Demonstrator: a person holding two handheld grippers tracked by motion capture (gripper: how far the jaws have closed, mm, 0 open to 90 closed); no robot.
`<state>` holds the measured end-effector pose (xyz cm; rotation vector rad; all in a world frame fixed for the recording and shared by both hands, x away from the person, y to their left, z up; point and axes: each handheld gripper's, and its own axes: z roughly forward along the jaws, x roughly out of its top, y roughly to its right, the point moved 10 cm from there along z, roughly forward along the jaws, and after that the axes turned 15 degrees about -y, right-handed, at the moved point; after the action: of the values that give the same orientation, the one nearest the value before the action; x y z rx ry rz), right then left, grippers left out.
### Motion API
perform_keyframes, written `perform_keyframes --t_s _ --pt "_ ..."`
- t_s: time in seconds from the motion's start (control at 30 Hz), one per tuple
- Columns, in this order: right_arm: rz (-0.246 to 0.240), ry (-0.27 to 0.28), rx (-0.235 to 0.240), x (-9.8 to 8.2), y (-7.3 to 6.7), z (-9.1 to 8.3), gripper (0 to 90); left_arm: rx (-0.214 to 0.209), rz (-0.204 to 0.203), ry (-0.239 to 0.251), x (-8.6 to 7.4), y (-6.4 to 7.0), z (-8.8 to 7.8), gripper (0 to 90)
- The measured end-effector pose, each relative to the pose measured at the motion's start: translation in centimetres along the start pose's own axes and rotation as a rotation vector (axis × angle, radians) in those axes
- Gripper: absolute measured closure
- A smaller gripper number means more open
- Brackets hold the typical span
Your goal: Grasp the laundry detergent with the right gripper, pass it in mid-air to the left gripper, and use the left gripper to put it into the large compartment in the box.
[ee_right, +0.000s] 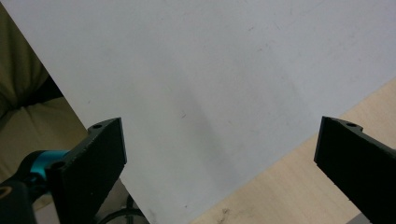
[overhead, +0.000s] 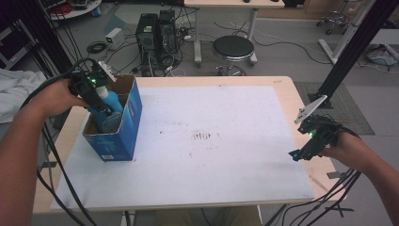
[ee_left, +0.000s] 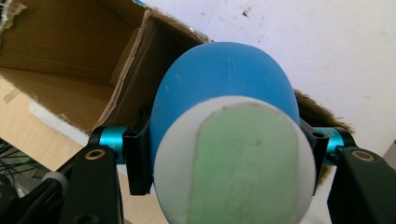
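My left gripper [overhead: 102, 107] reaches down into an open blue cardboard box [overhead: 126, 127] at the table's left side. It is shut on a blue rounded object [overhead: 113, 100] whose near end is white with a pale green face. In the left gripper view the blue object [ee_left: 224, 79] sits between the black pads [ee_left: 138, 158], over the box's brown inside [ee_left: 60, 42]. My right gripper [overhead: 297, 154] is at the table's right edge, low over the white sheet. In the right gripper view its jaws [ee_right: 224, 154] stand wide apart with nothing between them.
A white sheet [overhead: 207, 141] covers most of the wooden table [overhead: 287, 84]. Behind the table stand computer towers [overhead: 155, 33], a round stool [overhead: 233, 47] and cables on the floor. A black post [overhead: 353, 52] rises at the right. A white cloth [overhead: 14, 89] lies at far left.
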<state>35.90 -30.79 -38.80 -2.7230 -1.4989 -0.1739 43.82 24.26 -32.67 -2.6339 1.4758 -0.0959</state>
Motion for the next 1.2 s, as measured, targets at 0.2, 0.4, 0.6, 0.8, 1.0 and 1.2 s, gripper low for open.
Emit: perform_keyframes --t_s 0.2,0.4,0.6,0.8,1.0,1.2 --pt "-0.003 0.004 0.0 0.2 0.0 0.2 1.3 -0.014 0.006 -0.02 0.0 0.0 1.9 38.1" --pt "-0.002 0.003 0.004 0.2 0.0 0.5 1.3 -0.033 0.0 -0.025 -0.2 0.1 3.3 38.1" --pt "0.0 0.006 0.009 0.3 -0.1 0.7 1.3 -0.044 -0.003 -0.044 -0.3 0.0 4.8 38.1" --pt "0.0 -0.002 0.011 0.1 -0.1 0.8 1.3 -0.052 -0.014 -0.035 -0.1 0.0 5.5 38.0" --pt "-0.007 0.003 0.006 0.2 -0.2 0.8 1.3 -0.056 -0.029 -0.048 -0.2 -0.1 5.6 37.8" --pt "-0.005 0.004 0.008 0.1 -0.2 0.8 1.3 -0.045 -0.052 -0.019 0.0 -0.3 4.4 29.6"
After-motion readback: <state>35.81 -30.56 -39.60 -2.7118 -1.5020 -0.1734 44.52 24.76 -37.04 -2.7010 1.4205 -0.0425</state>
